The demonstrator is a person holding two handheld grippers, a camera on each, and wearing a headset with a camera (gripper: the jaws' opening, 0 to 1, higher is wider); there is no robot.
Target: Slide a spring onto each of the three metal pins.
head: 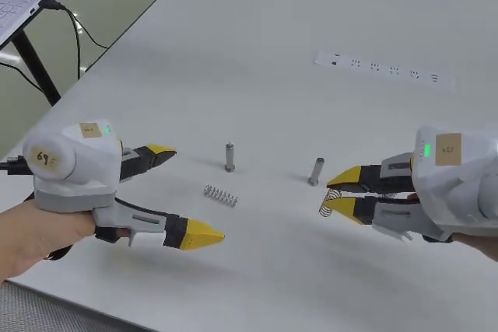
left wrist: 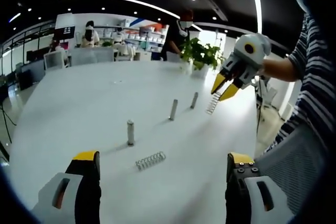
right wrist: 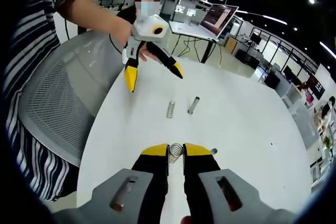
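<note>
Steel pins are standing upright and bare on the white table (head: 257, 29) — three of them in the left gripper view: near pin (left wrist: 130, 132), middle pin (left wrist: 173, 109), far pin (left wrist: 194, 99). No spring is sitting on any of them, so by my reading the task is at its first threading, with nothing completed.

Right gripper (head: 336, 194) is pinching the held spring (right wrist: 176, 153) between nearly closed jaws, the coil poking out past the yellow tips. In the head view it is hovering just beside a pin, off to one side (not yet lined up over the pin top, as far as I can judge).

Left gripper (head: 183, 190) is hanging with its jaws spread wide, carrying nothing. Loose spring (head: 220, 195) is lying on its side on the table just ahead of those open jaws, near the pin closest to that gripper but apart from it.

Remaining — seating the held spring, then picking up and threading the loose one, then a third. I am counting two springs; where a third one is, I cannot tell.
</note>
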